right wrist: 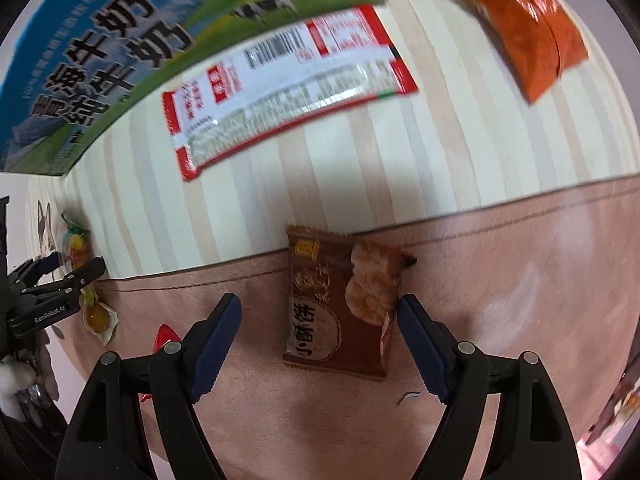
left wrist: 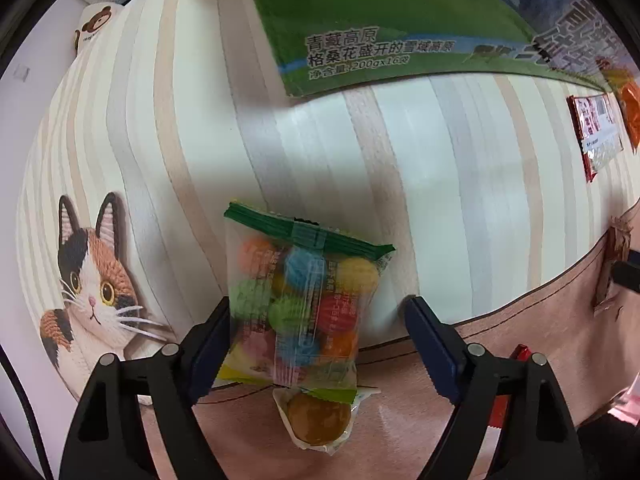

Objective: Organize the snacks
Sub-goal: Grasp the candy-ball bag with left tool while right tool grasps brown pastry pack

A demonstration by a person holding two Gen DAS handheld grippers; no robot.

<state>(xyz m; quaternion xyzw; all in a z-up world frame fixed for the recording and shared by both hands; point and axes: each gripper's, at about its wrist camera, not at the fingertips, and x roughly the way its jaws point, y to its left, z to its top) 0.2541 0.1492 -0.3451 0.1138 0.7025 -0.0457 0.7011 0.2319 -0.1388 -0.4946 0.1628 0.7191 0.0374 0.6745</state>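
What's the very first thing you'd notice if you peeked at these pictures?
Probably the clear bag of colourful candy balls, lying between the open left gripper fingers, with a calico cat picture just to its left. In the right wrist view, a brown biscuit packet lies between the open right gripper fingers on the pink mat. Behind stands a big green milk carton box.

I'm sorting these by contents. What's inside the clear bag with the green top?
The clear bag holds round colored balls: orange, blue, yellow, green, red, pink. Printing on the film hides some of them, so the count is unclear. It lies between the open left gripper's fingers.
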